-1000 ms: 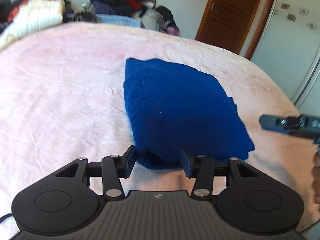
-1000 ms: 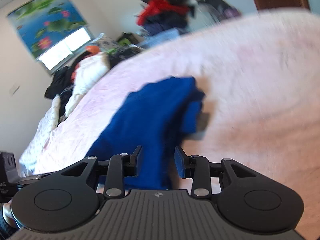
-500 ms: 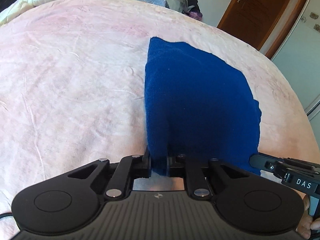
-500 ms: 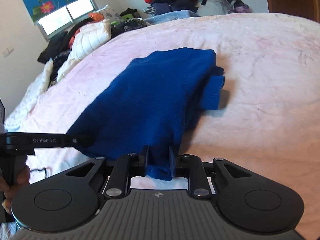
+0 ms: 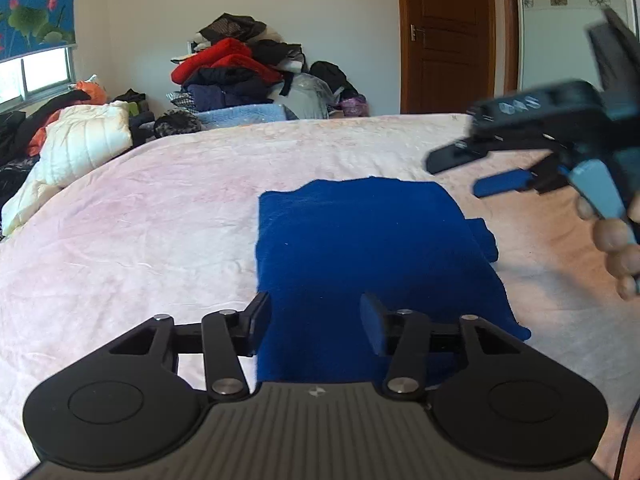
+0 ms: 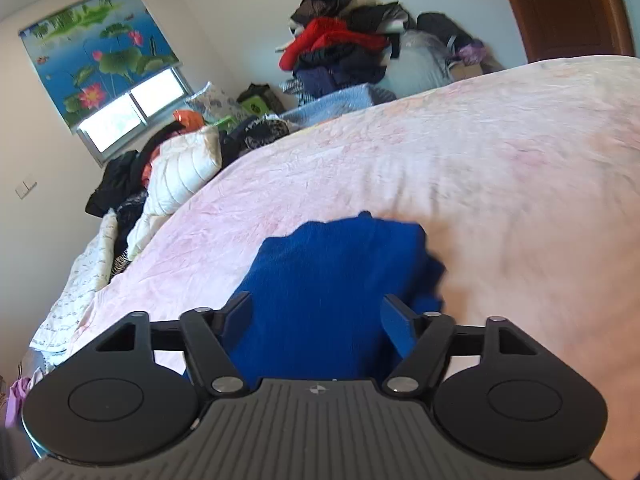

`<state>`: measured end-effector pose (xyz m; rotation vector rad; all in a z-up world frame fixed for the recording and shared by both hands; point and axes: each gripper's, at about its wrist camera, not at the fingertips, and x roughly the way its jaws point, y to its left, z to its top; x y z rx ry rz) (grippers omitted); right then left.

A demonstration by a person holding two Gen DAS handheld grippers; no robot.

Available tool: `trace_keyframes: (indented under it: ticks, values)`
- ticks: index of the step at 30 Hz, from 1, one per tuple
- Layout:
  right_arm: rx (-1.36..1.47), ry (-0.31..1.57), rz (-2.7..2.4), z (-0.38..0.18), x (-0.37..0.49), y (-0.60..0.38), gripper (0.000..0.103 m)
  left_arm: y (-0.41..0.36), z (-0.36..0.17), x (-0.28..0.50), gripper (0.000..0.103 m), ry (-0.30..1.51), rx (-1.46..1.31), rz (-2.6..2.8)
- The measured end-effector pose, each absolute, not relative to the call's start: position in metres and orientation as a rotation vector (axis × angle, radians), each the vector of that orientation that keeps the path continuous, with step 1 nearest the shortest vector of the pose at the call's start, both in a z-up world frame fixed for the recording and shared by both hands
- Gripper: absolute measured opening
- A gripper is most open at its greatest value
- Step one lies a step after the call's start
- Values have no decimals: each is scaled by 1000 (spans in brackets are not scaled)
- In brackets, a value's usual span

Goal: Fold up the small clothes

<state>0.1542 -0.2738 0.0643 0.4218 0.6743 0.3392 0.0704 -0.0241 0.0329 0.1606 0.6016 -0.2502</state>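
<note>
A folded dark blue knit garment [image 5: 368, 248] lies flat on the pink bedspread [image 5: 140, 232], with a sleeve end sticking out on its right side. My left gripper [image 5: 316, 320] is open and empty, raised over the garment's near edge. My right gripper [image 6: 316, 314] is open and empty too, above the same garment [image 6: 332, 280]. In the left wrist view the right gripper [image 5: 476, 174] hovers in the air to the right of the garment, held by a hand [image 5: 616, 240].
A heap of clothes [image 5: 240, 68] stands against the far wall behind the bed. White quilted bedding [image 5: 84, 140] and more clothes lie at the bed's left end. A wooden door [image 5: 452, 36] is at the back right.
Both grippers had closed on the garment's near edge half a second ago. Now both have let go, opened and lifted up; the garment lies folded on the bed.
</note>
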Motion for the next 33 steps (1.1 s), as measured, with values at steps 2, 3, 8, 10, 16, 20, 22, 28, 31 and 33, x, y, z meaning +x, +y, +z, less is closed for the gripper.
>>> trace_keyframes:
  ticks: [2, 3, 8, 10, 16, 20, 22, 28, 31, 33]
  values:
    - [374, 749, 319, 54, 197, -260, 70, -34, 15, 93, 49, 720, 163, -254]
    - [337, 802, 291, 45, 216, -252, 71, -34, 5, 102, 48, 780, 149, -258]
    - [120, 863, 238, 6, 245, -223, 84, -27, -3, 109, 54, 759, 112, -277]
    - [126, 871, 209, 8, 244, -219, 80, -24, 3, 107, 53, 764, 94, -271]
    - [289, 630, 310, 48, 132, -239, 84, -1, 15, 45, 58, 686, -19, -286]
    - [301, 590, 272, 27, 49, -246, 87, 2, -10, 27, 59, 740, -7, -215]
    - [245, 635, 175, 9, 24, -242, 87, -2, -14, 21, 71, 715, 39, -185]
    - [11, 692, 31, -19, -2, -220, 103, -14, -26, 16, 98, 671, 90, -173]
    - [30, 708, -20, -17, -1, -224, 103, -10, -31, 13, 101, 639, 78, -167]
    - [15, 699, -39, -19, -3, -225, 102, -9, -31, 14, 102, 639, 73, -163]
